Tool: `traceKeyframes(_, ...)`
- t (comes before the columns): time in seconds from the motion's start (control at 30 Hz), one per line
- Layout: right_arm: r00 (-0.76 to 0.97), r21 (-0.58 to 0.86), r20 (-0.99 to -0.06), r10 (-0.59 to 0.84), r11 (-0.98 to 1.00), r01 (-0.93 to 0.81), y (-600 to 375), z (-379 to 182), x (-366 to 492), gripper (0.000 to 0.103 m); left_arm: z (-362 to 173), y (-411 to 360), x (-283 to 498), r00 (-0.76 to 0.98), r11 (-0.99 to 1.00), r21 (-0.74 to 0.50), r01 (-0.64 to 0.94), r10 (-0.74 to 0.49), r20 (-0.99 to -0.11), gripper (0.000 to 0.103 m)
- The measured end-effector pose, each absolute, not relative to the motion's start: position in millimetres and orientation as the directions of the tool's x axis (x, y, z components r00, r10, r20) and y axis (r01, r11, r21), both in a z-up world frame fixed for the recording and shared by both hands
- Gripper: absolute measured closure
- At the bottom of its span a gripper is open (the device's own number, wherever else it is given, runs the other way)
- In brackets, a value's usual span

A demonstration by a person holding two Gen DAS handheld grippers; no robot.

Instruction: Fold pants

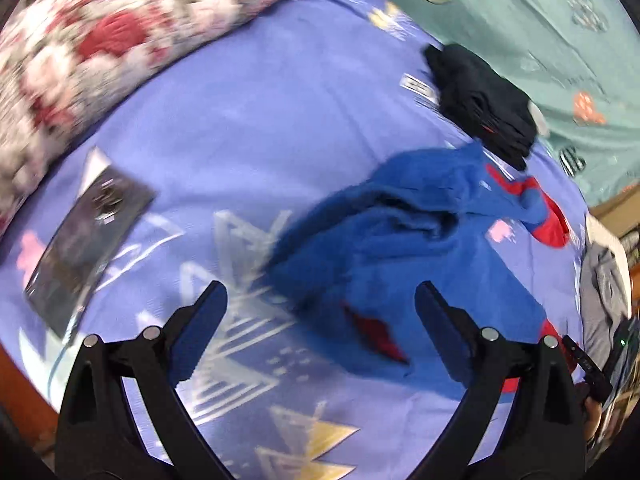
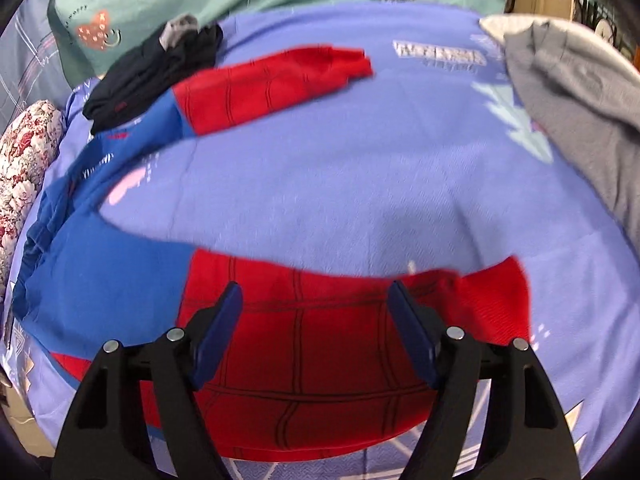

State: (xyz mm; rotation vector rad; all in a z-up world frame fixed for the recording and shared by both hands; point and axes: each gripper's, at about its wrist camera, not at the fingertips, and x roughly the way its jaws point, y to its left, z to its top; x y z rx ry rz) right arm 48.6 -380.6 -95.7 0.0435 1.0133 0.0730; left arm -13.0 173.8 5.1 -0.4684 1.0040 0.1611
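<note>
Blue-red pants [image 2: 120, 264] lying spread on bed [image 2: 340, 168]; we're hovering both hand-held grippers, left [image 1: 320, 316] & right [image 2: 316, 312], wide, empty, to grab edges.

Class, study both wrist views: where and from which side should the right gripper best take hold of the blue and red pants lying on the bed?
Probably at the red cuff end of the nearer leg of the pants. It lies flat on the bedsheet just beyond the open right gripper, with its free edge exposed, so come straight down from above and pinch that edge.
</note>
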Motion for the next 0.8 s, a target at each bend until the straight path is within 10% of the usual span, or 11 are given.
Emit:
traceKeyframes(0.6, 0.626, 0.165, -0.775, 0.091, 0.984, 0.062, -420.7, -72.3, 26.8, 0.022, -18.8, 74.5, 118.4, 0.490, 0.976, -0.162, -0.145, -0.071, -0.869, 0.008)
traceKeyframes(0.63, 0.624, 0.167, -0.776, 0.091, 0.984, 0.065, -421.5, -73.4, 28.4, 0.022, -19.4, 76.6, 121.2, 0.499, 0.975, -0.162, -0.154, -0.064, -0.864, 0.012)
traceKeyframes(0.73, 0.623, 0.159, -0.778, 0.082, 0.985, 0.069, -418.8, -73.3, 33.2, 0.022, -25.2, 84.8, 135.6, 0.477, 0.981, -0.075, -0.180, 0.020, -0.879, 0.073)
traceKeyframes(0.8, 0.622, 0.156, -0.778, 0.083, 0.986, 0.064, -416.0, -72.8, 36.4, 0.022, -20.3, 101.2, 144.3, 0.494, 0.977, -0.089, -0.196, 0.020, -0.869, 0.074)
